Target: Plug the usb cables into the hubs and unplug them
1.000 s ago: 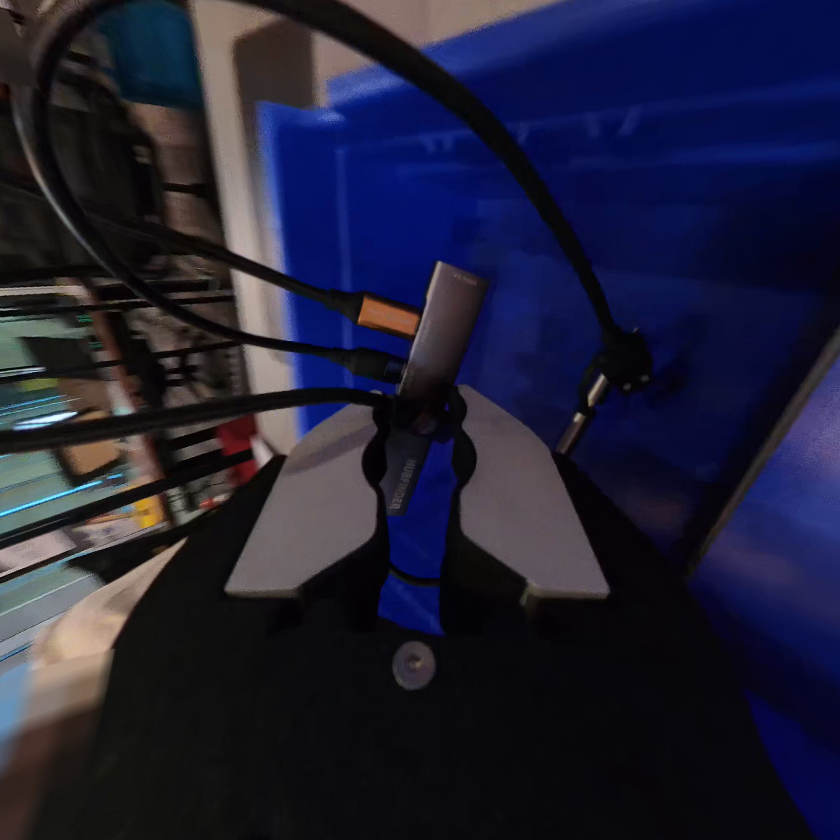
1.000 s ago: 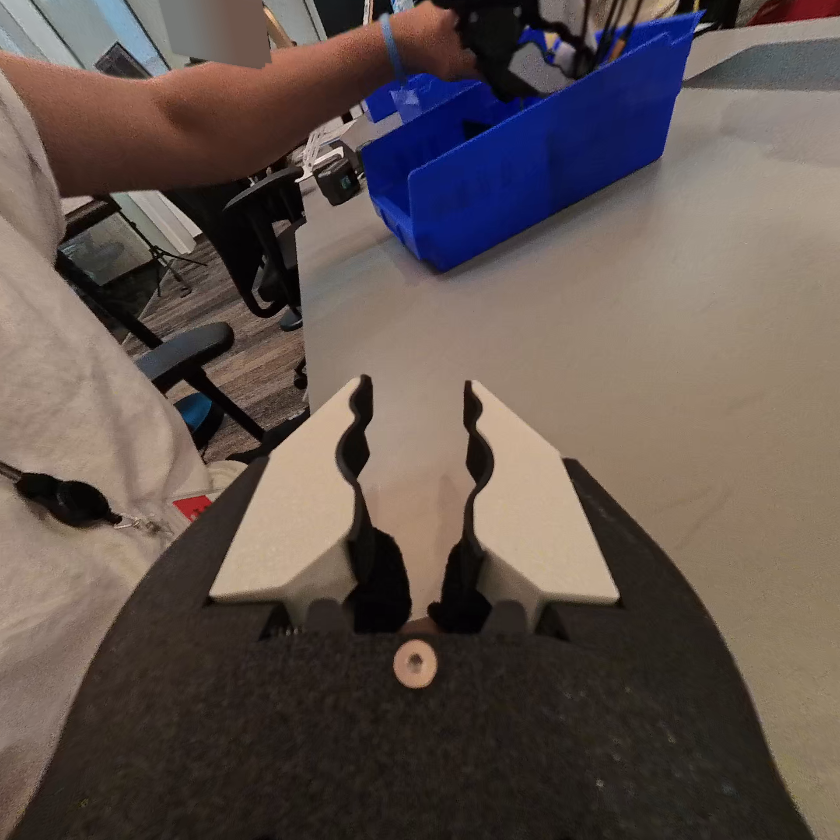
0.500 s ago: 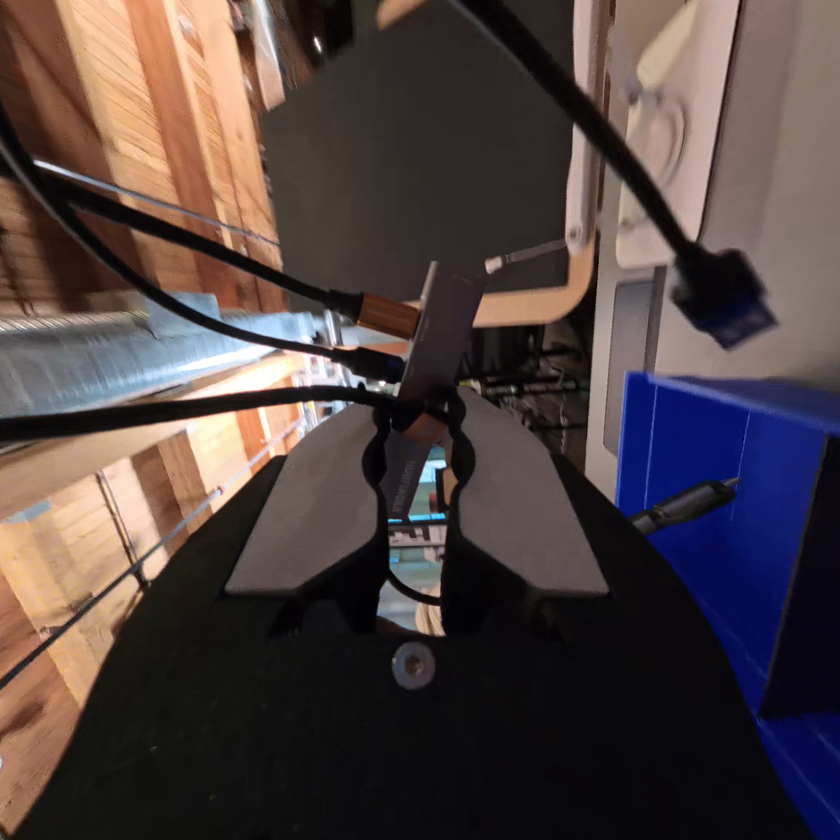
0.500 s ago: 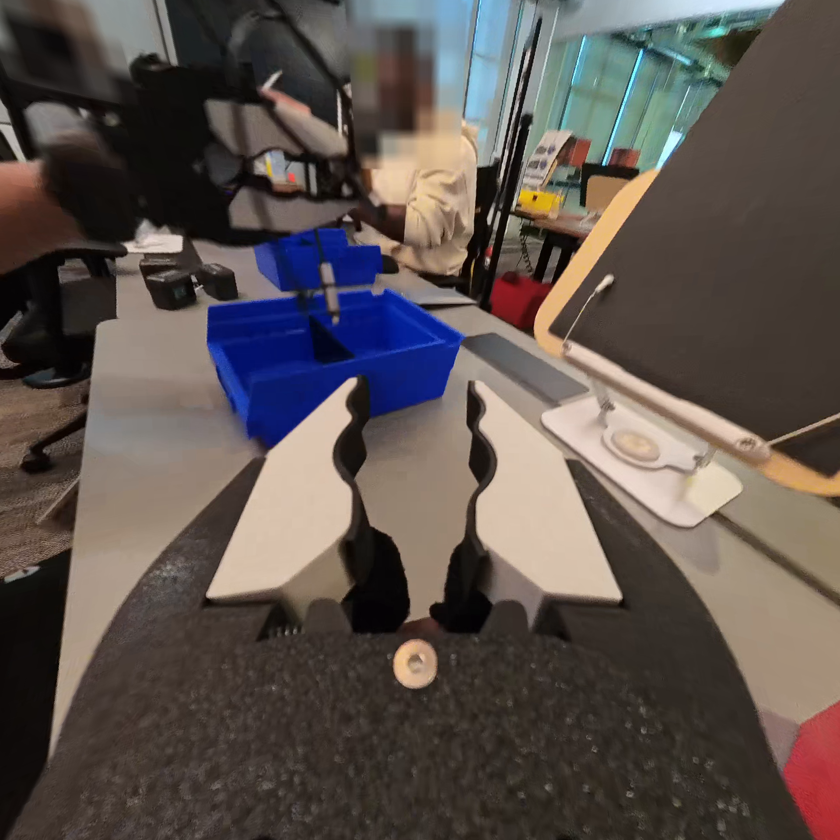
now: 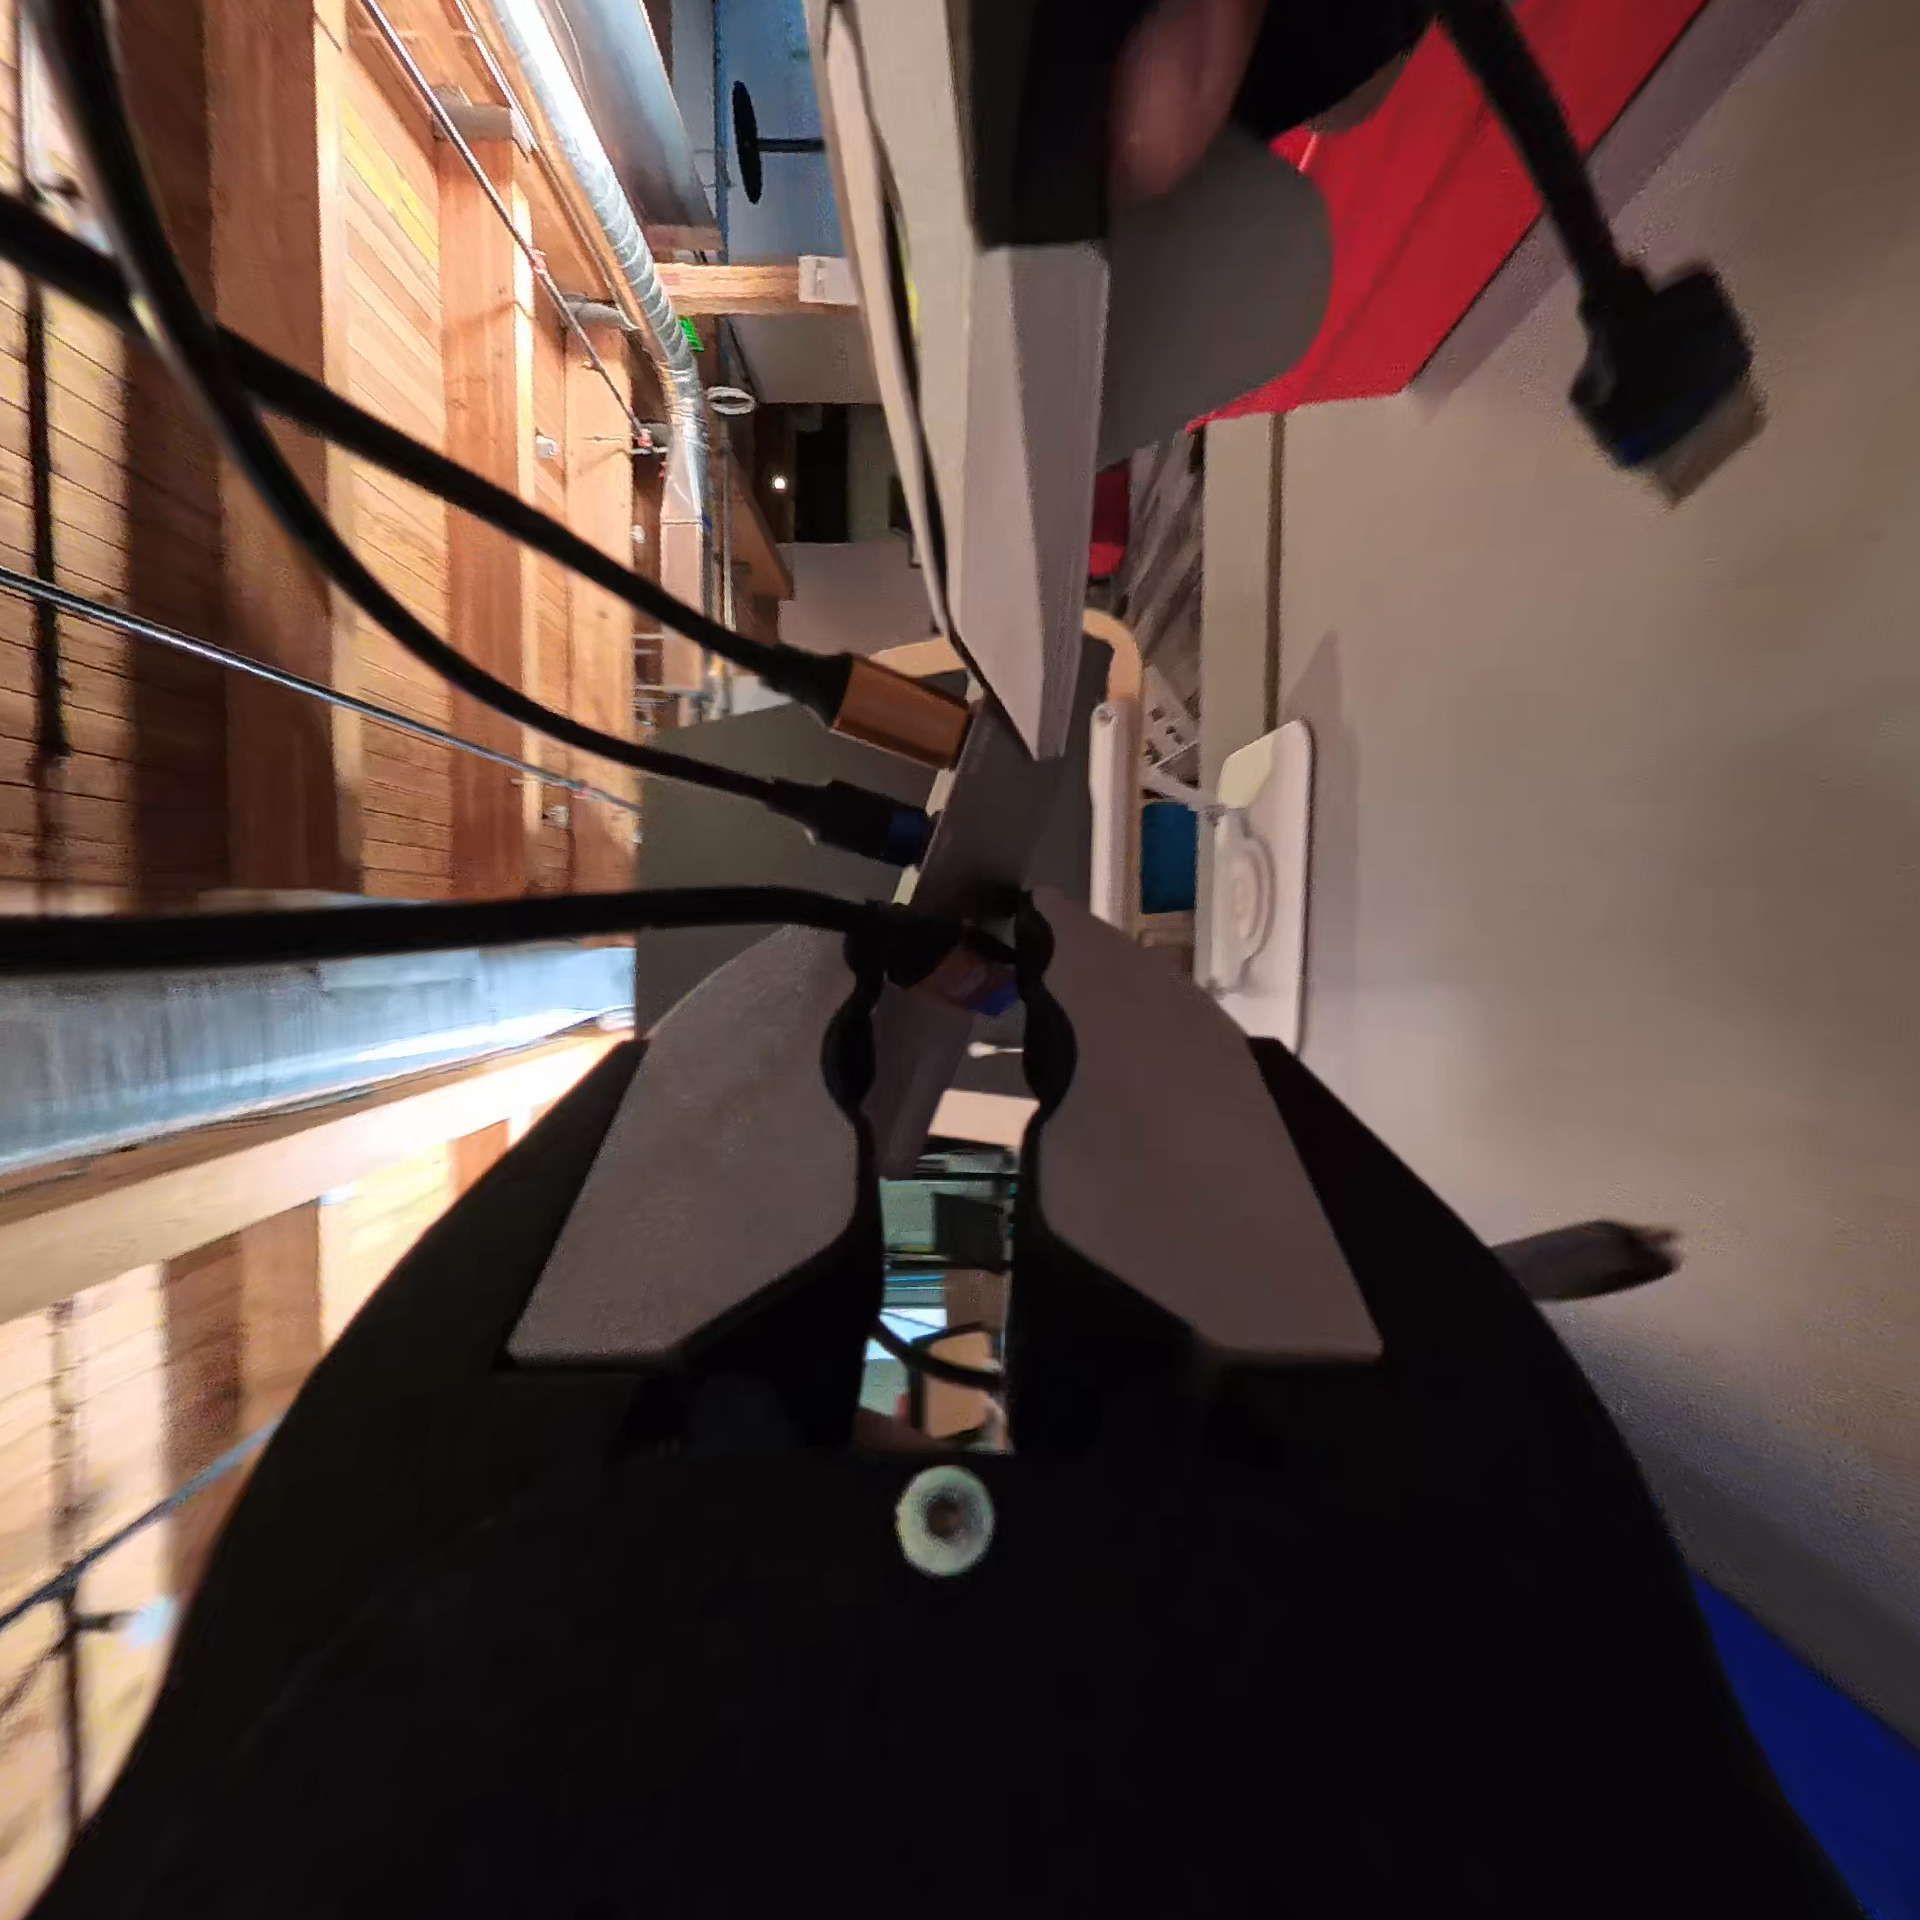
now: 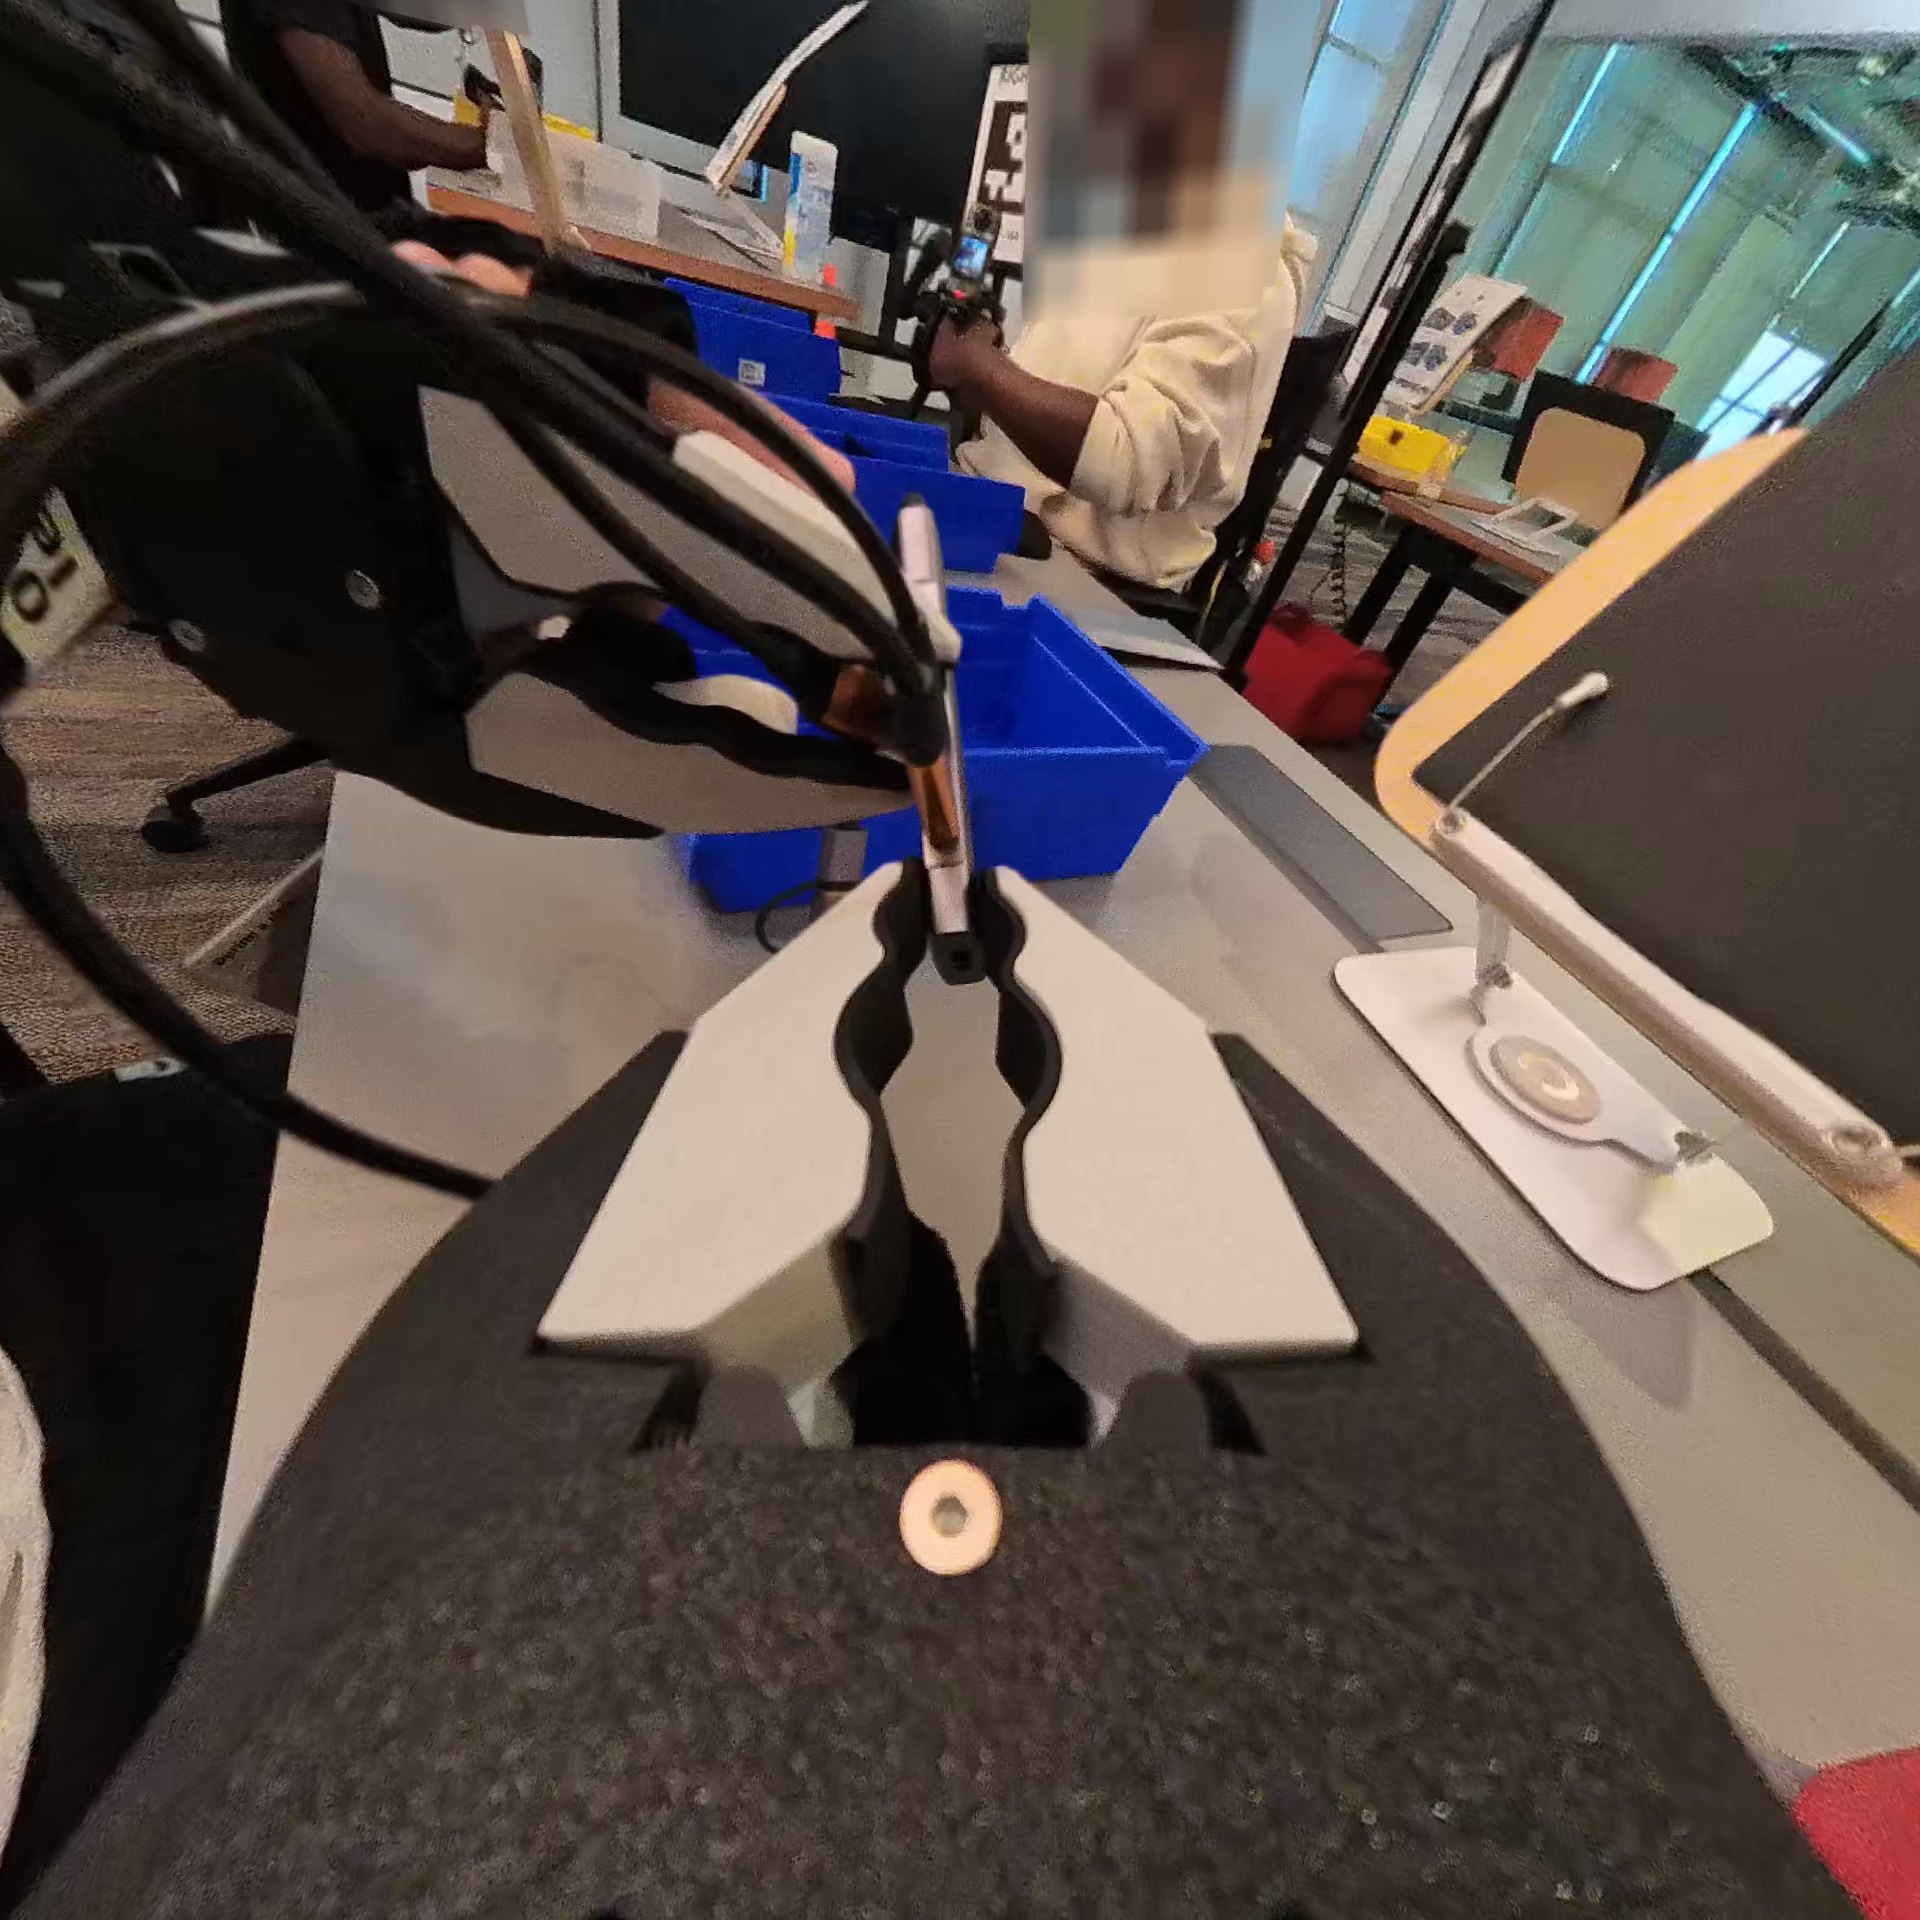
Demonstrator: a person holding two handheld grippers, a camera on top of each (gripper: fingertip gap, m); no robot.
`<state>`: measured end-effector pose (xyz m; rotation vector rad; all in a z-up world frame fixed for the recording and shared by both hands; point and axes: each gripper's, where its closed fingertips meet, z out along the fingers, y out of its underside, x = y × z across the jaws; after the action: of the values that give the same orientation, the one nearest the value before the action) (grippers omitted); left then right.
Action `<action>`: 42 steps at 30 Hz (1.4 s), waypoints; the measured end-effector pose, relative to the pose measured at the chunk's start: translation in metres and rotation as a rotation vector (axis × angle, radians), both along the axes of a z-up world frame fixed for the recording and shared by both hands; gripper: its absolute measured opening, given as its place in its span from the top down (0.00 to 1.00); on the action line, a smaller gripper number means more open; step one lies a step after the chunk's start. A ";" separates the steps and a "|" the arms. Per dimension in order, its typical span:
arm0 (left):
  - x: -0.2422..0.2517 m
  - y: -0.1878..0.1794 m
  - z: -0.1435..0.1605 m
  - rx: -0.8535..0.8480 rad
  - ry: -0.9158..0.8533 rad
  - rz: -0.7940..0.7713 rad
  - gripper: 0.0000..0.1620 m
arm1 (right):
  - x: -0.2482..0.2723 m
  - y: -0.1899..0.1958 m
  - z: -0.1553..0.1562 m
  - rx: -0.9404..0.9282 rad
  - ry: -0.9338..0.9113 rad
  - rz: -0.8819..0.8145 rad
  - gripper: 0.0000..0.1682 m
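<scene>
My left gripper [image 5: 956, 925] is shut on the near end of a slim grey hub [image 5: 987, 821] and holds it in the air. A copper-coloured plug [image 5: 899, 712], a black plug [image 5: 862, 821] and a thick black cable [image 5: 416, 925] run into the hub's left side. A loose blue-tipped plug [image 5: 1662, 384] dangles at the upper right. In the right wrist view my right gripper [image 6: 951, 894] is closed on the other end of the hub [image 6: 948, 904]. The left gripper [image 6: 914, 717] comes in from the left there, trailing cables.
A blue bin [image 6: 1060, 748] stands on the grey table [image 6: 499, 966] just behind the hub. A black board on a white stand [image 6: 1558, 1101] is at the right. More blue bins [image 6: 935, 509] and a seated person's sleeve [image 6: 1143, 436] are farther back. My two grippers' fingertips are within a few centimetres of each other.
My left gripper has lifted the hub out of the blue bin and turned it. My right gripper, open and empty before, has come up and closed on the hub's free end.
</scene>
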<state>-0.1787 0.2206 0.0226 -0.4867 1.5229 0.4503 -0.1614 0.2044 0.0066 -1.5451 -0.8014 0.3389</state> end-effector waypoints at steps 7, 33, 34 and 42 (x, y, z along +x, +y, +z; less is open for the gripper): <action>-0.001 -0.020 -0.038 -0.610 -0.107 -0.051 0.79 | 0.049 -0.007 -0.017 -0.087 0.458 -0.022 0.96; -0.010 -0.045 -0.024 -1.987 -0.443 -0.627 0.95 | -0.021 -0.033 -0.036 -0.298 0.663 0.309 0.85; -0.014 -0.043 -0.024 -1.974 -0.421 -0.613 0.95 | -0.008 -0.030 -0.041 -0.303 0.595 0.261 0.84; -0.035 -0.039 -0.075 -1.890 -0.087 -0.292 0.94 | 0.099 -0.032 0.040 -0.199 0.735 0.051 0.86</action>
<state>-0.2132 0.1820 -0.0524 -1.6005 1.4957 -1.4152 -0.0629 0.1719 0.0463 -1.4261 -0.2293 0.9780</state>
